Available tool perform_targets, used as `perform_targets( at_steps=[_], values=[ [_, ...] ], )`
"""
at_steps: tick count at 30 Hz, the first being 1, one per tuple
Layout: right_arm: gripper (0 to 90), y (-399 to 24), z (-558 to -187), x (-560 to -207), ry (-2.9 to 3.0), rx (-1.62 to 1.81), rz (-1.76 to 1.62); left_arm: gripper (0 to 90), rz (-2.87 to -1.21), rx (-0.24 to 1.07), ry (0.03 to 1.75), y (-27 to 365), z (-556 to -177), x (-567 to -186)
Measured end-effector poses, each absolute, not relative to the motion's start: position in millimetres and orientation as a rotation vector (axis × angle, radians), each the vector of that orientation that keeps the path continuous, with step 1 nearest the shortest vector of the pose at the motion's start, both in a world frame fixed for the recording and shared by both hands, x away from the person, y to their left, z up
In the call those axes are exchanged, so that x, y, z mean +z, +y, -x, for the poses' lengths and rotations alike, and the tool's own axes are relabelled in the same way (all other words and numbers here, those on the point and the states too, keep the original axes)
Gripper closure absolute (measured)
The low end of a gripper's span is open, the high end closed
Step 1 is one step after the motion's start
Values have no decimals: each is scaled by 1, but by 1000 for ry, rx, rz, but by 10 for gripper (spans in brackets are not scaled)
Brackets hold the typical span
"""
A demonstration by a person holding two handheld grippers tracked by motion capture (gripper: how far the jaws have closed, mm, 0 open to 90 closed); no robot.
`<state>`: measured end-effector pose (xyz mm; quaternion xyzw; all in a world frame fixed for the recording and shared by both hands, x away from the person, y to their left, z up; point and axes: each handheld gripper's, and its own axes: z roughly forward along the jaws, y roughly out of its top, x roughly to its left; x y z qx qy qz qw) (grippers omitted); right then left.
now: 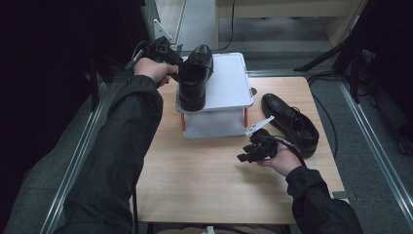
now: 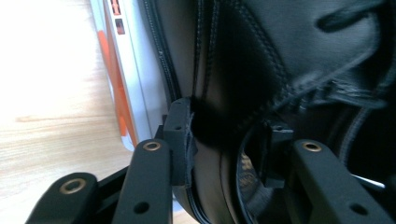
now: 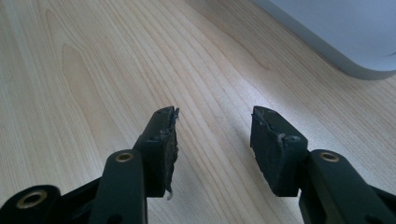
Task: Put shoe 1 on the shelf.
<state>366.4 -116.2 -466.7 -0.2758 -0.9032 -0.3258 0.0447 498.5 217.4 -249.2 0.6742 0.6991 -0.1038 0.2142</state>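
A: From the high view, the left gripper (image 1: pixel 174 68) sits at the heel end of a black shoe (image 1: pixel 195 78) that stands on a white box (image 1: pixel 229 87) at the back of the wooden table (image 1: pixel 204 180). What does the gripper's own camera add?

B: The left gripper view shows the shoe's collar between the jaws: one pad outside against the heel leather, the other inside the opening. The jaws stand fairly wide. Whether the pads press on the leather cannot be told from here. The same view picks out an orange strip (image 2: pixel 112 70) down the side of the box, which from above shows as thin orange lines at the front corners.

A: And the second shoe (image 1: pixel 290 124)?

B: The high view has it lying flat on the table, right of the box, toe pointing away from the person. The right gripper (image 1: pixel 251 153) rests just beside it, near the front of the box.

A: Is that gripper holding anything?

B: No. The right gripper view shows the two pads well apart with bare wood grain between them and a rounded corner of the box beyond. The pads look worn, with ragged, chipped edges.

A: Materials?

B: Both shoes are smooth, dark leather with stitched seams and laces; the box is pale, flat-topped, with rounded corners; the table is light, streaky wood.

A: How are the arms placed?

B: The left arm, in a dark sleeve, stretches far forward to the back left of the box. The right forearm is short in frame, the hand palm-up under its gripper, jaws pointing left toward the box.
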Motion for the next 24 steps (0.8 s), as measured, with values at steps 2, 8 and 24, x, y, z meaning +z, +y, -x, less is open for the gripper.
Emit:
perform_targets(
  at_steps=[2,8,24],
  values=[
    [513,-116,-366,-467,-2762,-993,843,637,-1855,-302,1924,221,-496,-245],
    [513,-114,-366,-467,-2766,-989,835,637,-1900,-331,1912,220,-492,-243],
    [513,-114,-366,-468,-2770,-983,835,691,-1892,-379,1891,224,-490,-241]
  ],
)
